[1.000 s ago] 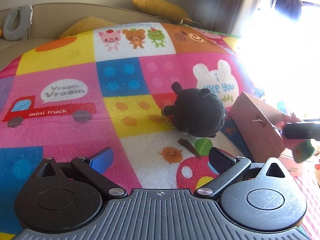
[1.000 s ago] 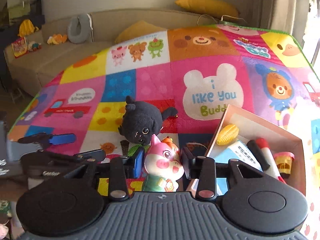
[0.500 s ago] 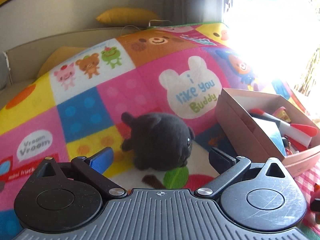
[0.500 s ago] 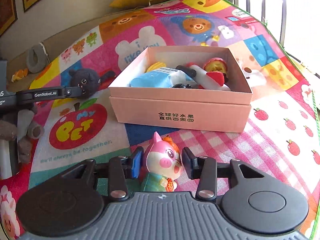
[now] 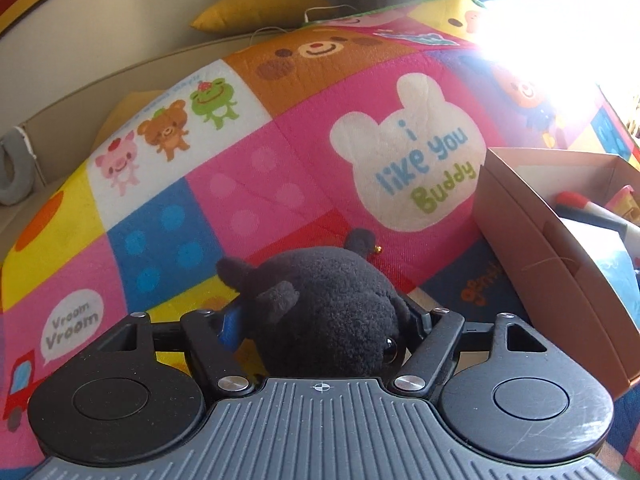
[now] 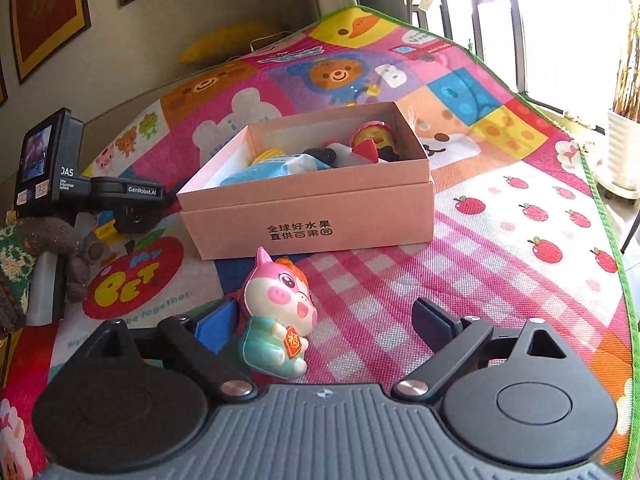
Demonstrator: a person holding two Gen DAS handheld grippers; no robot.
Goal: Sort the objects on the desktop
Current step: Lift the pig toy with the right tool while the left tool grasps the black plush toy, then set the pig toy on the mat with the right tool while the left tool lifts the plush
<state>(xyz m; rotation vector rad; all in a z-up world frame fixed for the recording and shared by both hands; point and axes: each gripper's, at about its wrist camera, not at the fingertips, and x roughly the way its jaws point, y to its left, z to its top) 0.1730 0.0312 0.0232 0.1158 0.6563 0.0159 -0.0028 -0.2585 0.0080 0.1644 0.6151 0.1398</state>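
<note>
A black plush toy (image 5: 332,300) lies on the colourful play mat (image 5: 280,168), right in front of the left wrist camera. My left gripper (image 5: 322,320) has it between its fingers; the jaws are closing and both pads touch its sides. In the right wrist view a pink pig figure (image 6: 280,312) stands on the mat before the pink cardboard box (image 6: 320,216). My right gripper (image 6: 324,320) surrounds the pig with its jaws opening: the pig leans by the left blue pad (image 6: 216,324), and the right pad is well clear of it.
The box (image 5: 532,240) holds a blue packet (image 6: 276,166), markers and small toys. A person's knit-gloved hand (image 6: 48,240) holds the left gripper at the left of the right wrist view. A sofa with a yellow cushion (image 5: 260,10) lies beyond the mat. A white plant pot (image 6: 624,152) stands off the mat's right edge.
My left gripper came forward around the black plush and narrowed onto it. My right gripper sank toward the mat with the pig, swung to face the box, and its jaws spread off the pig.
</note>
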